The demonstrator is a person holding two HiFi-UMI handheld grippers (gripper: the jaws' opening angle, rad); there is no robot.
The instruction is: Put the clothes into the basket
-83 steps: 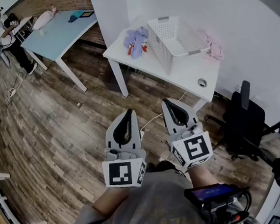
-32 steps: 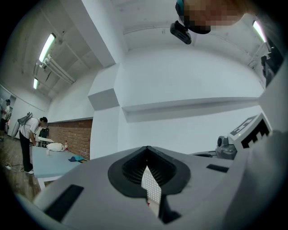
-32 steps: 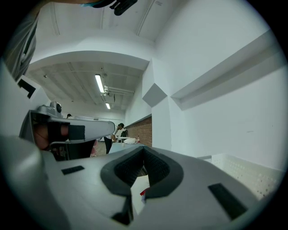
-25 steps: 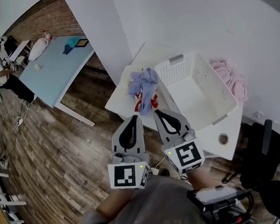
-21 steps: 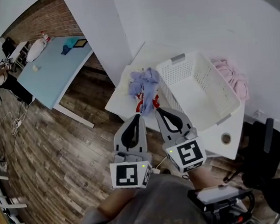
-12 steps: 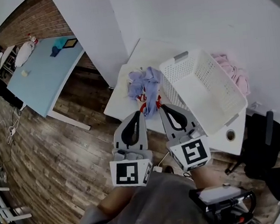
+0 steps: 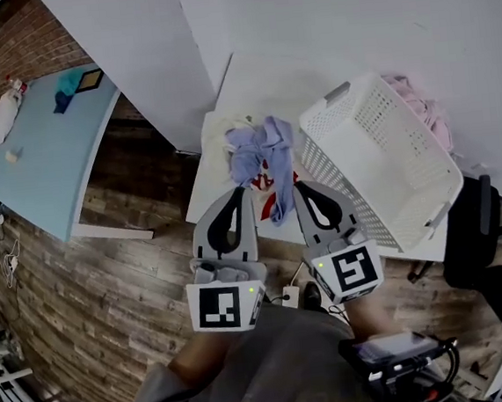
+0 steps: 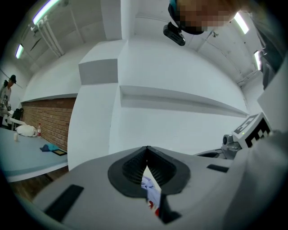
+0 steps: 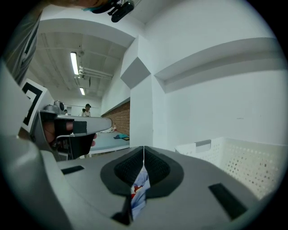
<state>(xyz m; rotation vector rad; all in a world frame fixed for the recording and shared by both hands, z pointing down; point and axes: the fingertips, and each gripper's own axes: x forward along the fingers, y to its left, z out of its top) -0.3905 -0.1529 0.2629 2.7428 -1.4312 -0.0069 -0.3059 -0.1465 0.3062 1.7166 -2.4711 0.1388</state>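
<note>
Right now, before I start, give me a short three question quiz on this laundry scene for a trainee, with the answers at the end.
1. How do the jaws of the left gripper and the right gripper stand?
2. True or false: the white basket already holds clothes.
3. Where does the lavender clothes pile lie? A) on the table beside the basket, B) inside the basket, C) held in the left gripper.
Key: 1. Both shut, holding nothing. 2. False, it looks empty. 3. A.
</note>
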